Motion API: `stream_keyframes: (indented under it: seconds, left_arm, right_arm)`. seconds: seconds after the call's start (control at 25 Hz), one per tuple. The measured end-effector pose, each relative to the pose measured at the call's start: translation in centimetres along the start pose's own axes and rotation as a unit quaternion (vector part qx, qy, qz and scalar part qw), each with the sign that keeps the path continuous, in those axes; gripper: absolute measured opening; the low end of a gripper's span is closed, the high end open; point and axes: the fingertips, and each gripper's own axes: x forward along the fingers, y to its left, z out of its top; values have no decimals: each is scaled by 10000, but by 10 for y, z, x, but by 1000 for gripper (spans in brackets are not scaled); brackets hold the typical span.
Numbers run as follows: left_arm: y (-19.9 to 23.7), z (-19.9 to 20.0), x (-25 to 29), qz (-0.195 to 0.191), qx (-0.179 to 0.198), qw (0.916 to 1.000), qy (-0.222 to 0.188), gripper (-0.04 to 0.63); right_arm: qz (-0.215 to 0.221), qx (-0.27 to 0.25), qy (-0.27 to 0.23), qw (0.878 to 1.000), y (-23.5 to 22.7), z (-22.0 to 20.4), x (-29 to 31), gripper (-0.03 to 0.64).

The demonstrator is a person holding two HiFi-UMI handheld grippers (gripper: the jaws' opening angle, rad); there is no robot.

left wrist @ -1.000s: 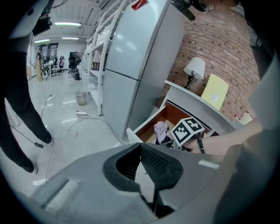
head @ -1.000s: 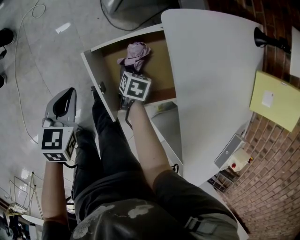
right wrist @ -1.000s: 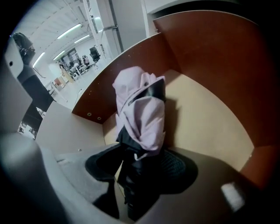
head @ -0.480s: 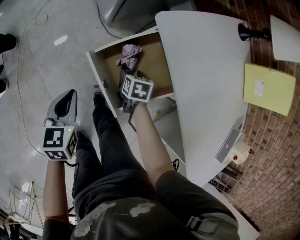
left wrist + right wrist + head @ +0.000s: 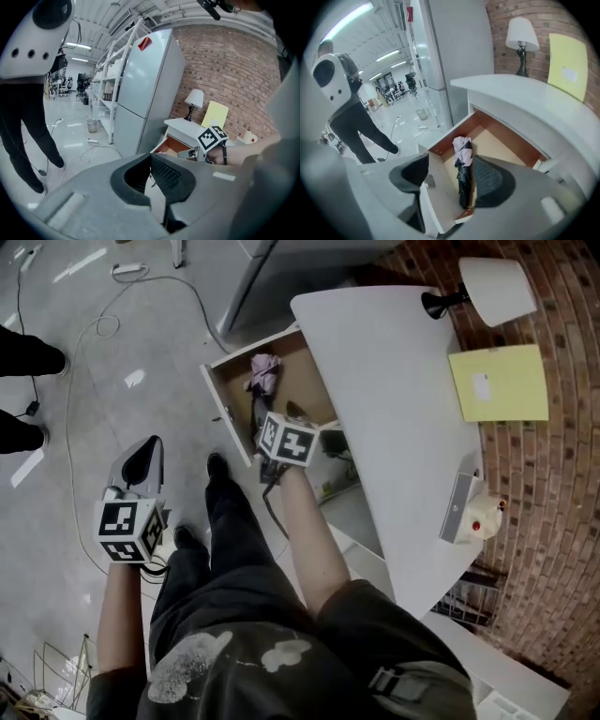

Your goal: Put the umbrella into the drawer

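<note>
A folded umbrella (image 5: 263,377) with a pink cover and a black shaft lies lengthwise in the open wooden drawer (image 5: 221,407) of a white desk. In the right gripper view the umbrella (image 5: 463,168) shows below and between the jaws, lying in the drawer (image 5: 438,174). My right gripper (image 5: 274,424) hovers above the drawer's near end. The right gripper (image 5: 450,177) is open; its jaws have just been opening, and no pad touches the umbrella. My left gripper (image 5: 148,448) hangs over the floor left of the drawer. The left gripper (image 5: 151,158) has its tips together and holds nothing.
The white desk top (image 5: 394,381) carries a lamp (image 5: 492,287) and a yellow sheet (image 5: 497,381) against a brick wall. A small white box (image 5: 480,517) sits at its near end. A cable (image 5: 84,343) runs over the floor, where another person's shoes (image 5: 28,357) stand. A tall fridge (image 5: 143,89) is behind the desk.
Both grippers have risen. The right one has lifted off the umbrella, which stays in the drawer. The head view has pulled back, and the lamp now shows in it.
</note>
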Motion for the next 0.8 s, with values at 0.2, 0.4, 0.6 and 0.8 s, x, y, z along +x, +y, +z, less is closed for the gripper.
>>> stream_keyframes:
  seconds: [0.2,0.4,0.6,0.8]
  left_arm:
    - [-4,27,-47,-27,202,9992,-348,11]
    - [-11,43,-85,-58,260,9978,-609,11]
    - [-15,59,-120,-114,349,9950,-924,11]
    - [-19,68,-158,-226,497,9917,-1162,11]
  right_arm:
    - [251,-49,-581,9980,22,30,-60,298]
    - [409,-133,-1023,9938,40,51,-114,298]
    - [538,-122,-1547,9864,57,65,-166,285]
    - [418,-201,-2001,9787,78,65,-221,252]
